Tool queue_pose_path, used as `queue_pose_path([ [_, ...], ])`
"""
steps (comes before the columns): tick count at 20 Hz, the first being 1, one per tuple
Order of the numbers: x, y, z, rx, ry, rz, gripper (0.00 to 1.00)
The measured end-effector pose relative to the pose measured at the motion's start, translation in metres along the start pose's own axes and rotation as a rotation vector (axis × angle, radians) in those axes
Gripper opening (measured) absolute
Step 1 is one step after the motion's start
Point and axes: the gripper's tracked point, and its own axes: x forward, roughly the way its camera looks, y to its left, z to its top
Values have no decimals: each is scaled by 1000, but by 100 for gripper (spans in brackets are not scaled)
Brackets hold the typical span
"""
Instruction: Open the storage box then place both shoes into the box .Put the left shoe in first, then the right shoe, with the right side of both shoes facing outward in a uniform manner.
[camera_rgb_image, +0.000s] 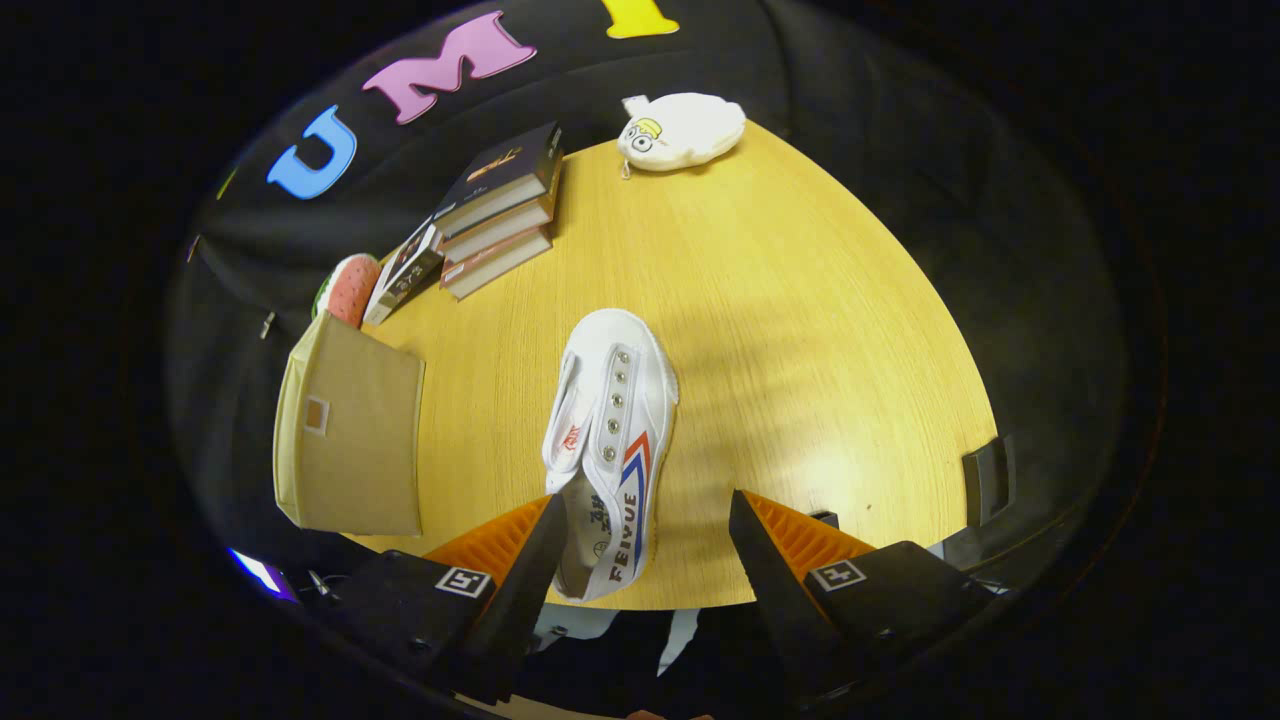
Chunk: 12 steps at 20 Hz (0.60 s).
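Tool spread wide, gripping nothing. The white shoe lies on the wooden tabletop with its heel between the fingers, close to the left one, toe pointing away. Left of it, the tan storage box. Farther off, stacked books, and a white plush toy at the far edge.

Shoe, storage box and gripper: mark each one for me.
white shoe (612, 440): gripper view, on its eyelet strip, heel between the open fingers.
storage box (355, 440): gripper view, on its tan fabric lid.
gripper (645, 545): gripper view, midway between its fingertips.
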Motion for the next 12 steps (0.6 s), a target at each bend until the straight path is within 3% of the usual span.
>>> queue_pose_path([
  [5,53,-4,15,-49,-17,-57,98],
  [6,67,3,15,-32,-20,-28,97],
  [7,70,19,10,1,-2,38,89],
  [8,60,19,13,24,1,39,84],
  [9,74,18,9,32,7,46,61],
  [10,69,15,10,43,14,42,56],
  [12,63,-2,21,130,-32,-24,35],
])
